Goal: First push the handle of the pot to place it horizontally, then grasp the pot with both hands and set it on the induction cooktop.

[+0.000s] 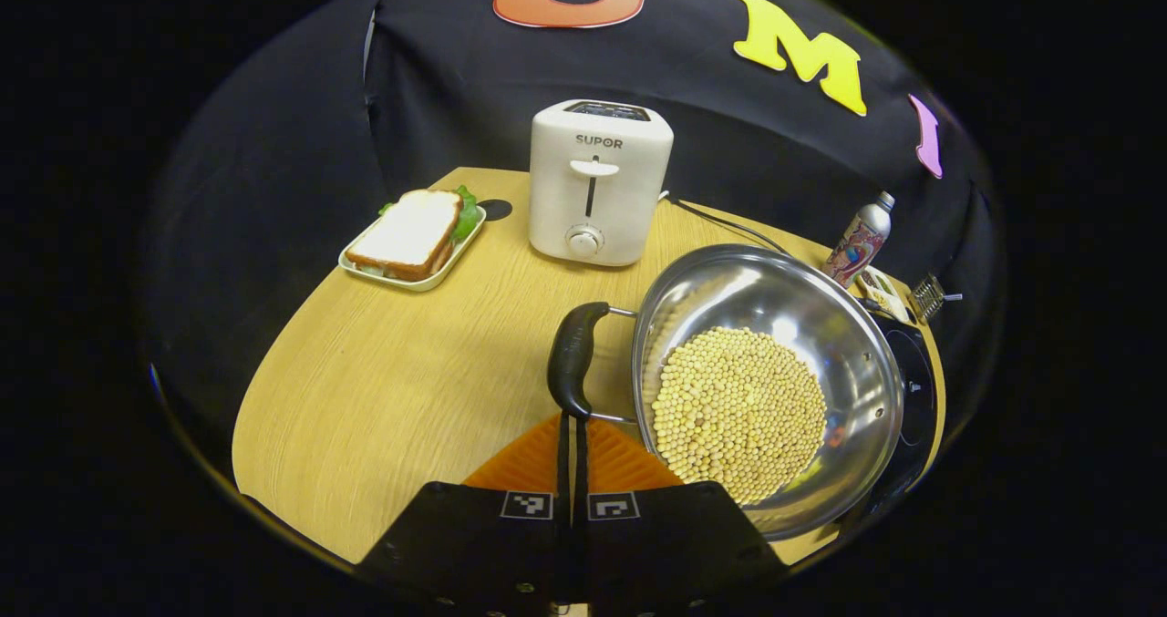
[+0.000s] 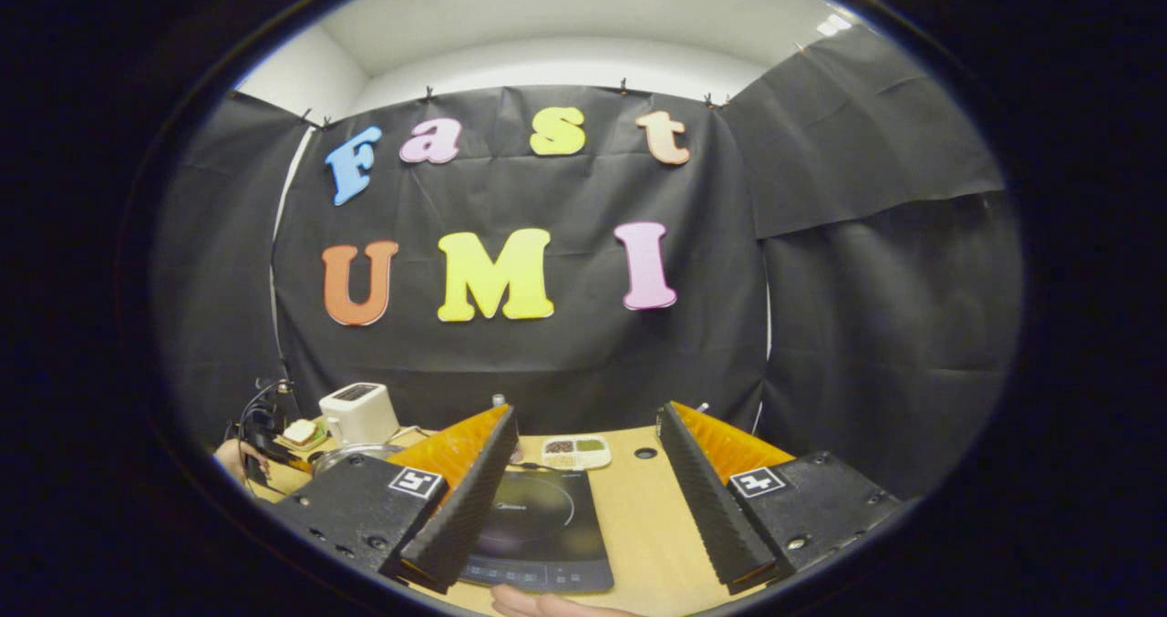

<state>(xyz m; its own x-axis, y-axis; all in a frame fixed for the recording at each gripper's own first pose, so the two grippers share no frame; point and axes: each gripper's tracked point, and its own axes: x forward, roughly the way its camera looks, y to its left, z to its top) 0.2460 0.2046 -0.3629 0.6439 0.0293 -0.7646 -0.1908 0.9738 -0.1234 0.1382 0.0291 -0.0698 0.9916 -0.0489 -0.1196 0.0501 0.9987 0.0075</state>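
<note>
Nearest your lens in the left gripper view, your left gripper has its two fingers pressed together with nothing between them, their tips touching the near end of the pot's black handle. That handle runs roughly from 12 to 6 o'clock across the pot's left side, held off the rim by two thin metal rods. The pot itself is shiny steel, tilted toward you, sitting at about 4 o'clock from the table's centre, with a round bed of pale yellow beans in its bottom. Its far side overlaps the black induction cooktop at 3 o'clock. Around it on the wooden table: a white toaster at 12 o'clock with its cord trailing right, a tray with a sandwich at 10 o'clock, a patterned bottle at 2 o'clock. In the right gripper view, your right gripper is spread wide and holding nothing, raised above the cooktop, which lies between its fingers. Beyond it sits a small divided dish at 12 o'clock, and a hand shows at 9 o'clock near the toaster.
</note>
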